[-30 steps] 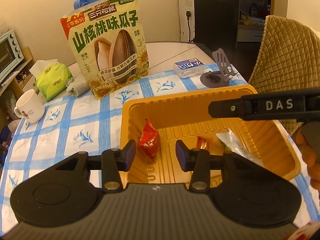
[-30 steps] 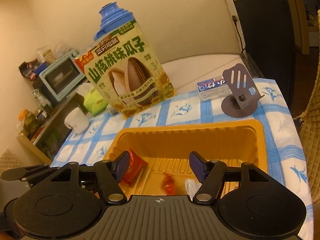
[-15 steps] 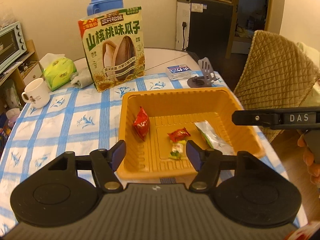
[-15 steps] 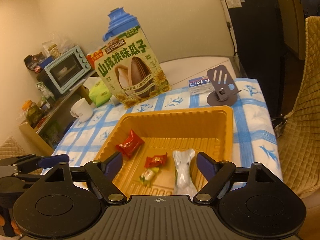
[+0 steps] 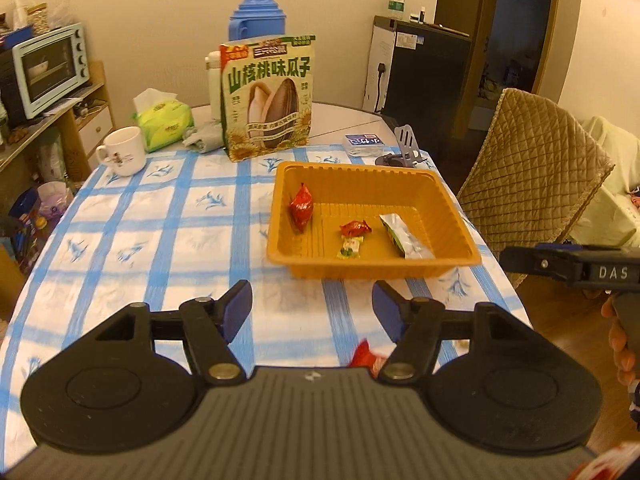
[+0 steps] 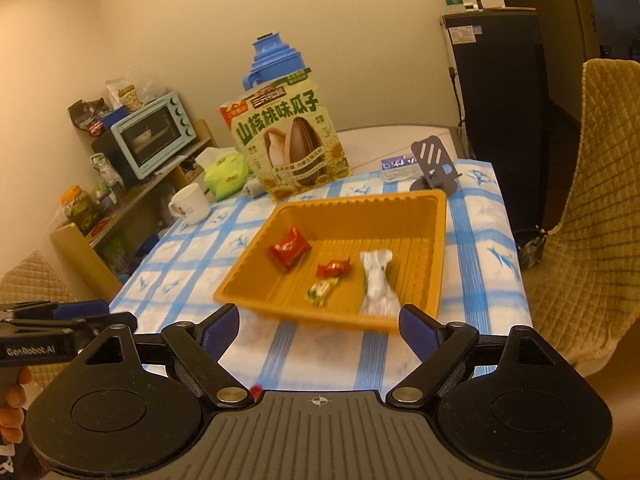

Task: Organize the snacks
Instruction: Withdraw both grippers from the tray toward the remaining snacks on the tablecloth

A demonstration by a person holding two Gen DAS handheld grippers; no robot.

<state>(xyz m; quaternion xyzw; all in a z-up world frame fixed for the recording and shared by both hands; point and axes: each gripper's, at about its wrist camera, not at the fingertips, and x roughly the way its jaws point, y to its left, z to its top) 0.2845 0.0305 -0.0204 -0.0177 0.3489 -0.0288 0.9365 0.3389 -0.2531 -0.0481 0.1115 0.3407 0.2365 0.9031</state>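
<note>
Left wrist view: left gripper (image 5: 312, 312) jaws wide, empty; right gripper (image 6: 319, 325) jaws opening, empty, before the orange tray (image 5: 362, 170) of wrapped snacks.

Bare tabletop (image 5: 168, 240) lying open left of the orange tray (image 5: 460, 216). Seed bag (image 5: 266, 96), mug (image 5: 124, 150), phone stand (image 5: 404, 148) crowding the far edge; quilted chair (image 5: 536, 168) possibly blocking the right.

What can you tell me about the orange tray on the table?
The orange tray is a shallow plastic-looking rectangle with sloped walls and a ribbed floor, sitting flat on the blue-checked tablecloth. Inside lie a red packet, a small red candy, a green-and-white candy and a silvery packet. Nothing grips it.
</note>
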